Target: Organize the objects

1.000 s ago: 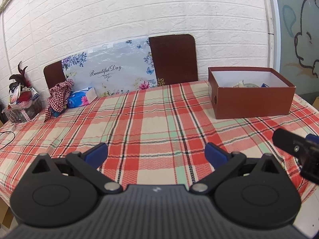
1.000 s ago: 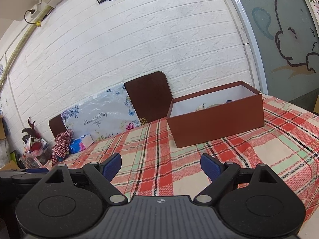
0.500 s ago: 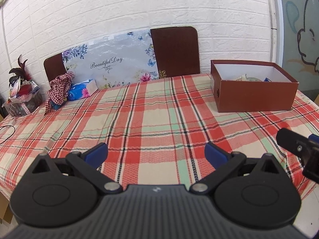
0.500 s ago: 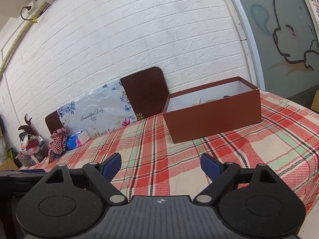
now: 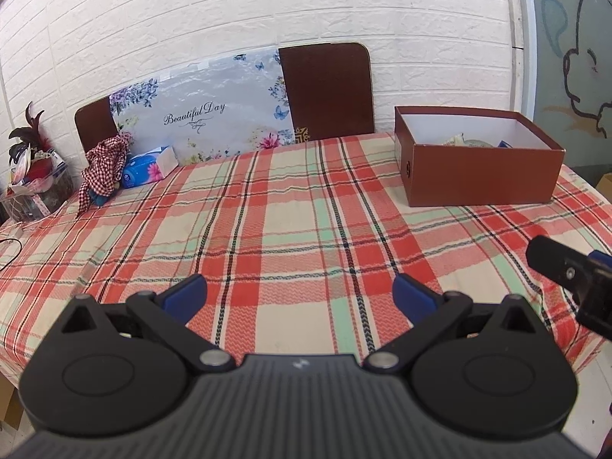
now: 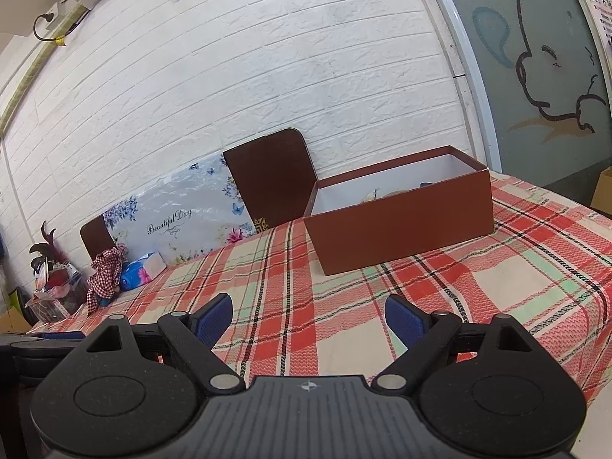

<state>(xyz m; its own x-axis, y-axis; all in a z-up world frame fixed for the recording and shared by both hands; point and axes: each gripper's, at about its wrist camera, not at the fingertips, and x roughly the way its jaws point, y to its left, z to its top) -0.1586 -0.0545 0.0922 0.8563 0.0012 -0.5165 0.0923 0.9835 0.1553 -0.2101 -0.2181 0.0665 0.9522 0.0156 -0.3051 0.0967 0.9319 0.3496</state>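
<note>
An open brown box (image 5: 478,168) with a white inside stands at the far right of the plaid tablecloth (image 5: 290,222); a few items lie in it, mostly hidden by its wall. It also shows in the right wrist view (image 6: 401,214). My left gripper (image 5: 300,296) is open and empty above the table's near edge. My right gripper (image 6: 308,317) is open and empty, to the right of the left one; part of it shows at the right edge of the left wrist view (image 5: 570,271).
A red checked cloth (image 5: 103,164) and a blue tissue pack (image 5: 147,166) lie at the far left. A floral "Beautiful Day" board (image 5: 206,114) and two brown chair backs (image 5: 325,91) stand against the white brick wall. A basket of decorations (image 5: 34,179) sits at the left.
Both grippers have drawn back and risen slightly, so the table and box look a little farther off. Both stay open and empty.
</note>
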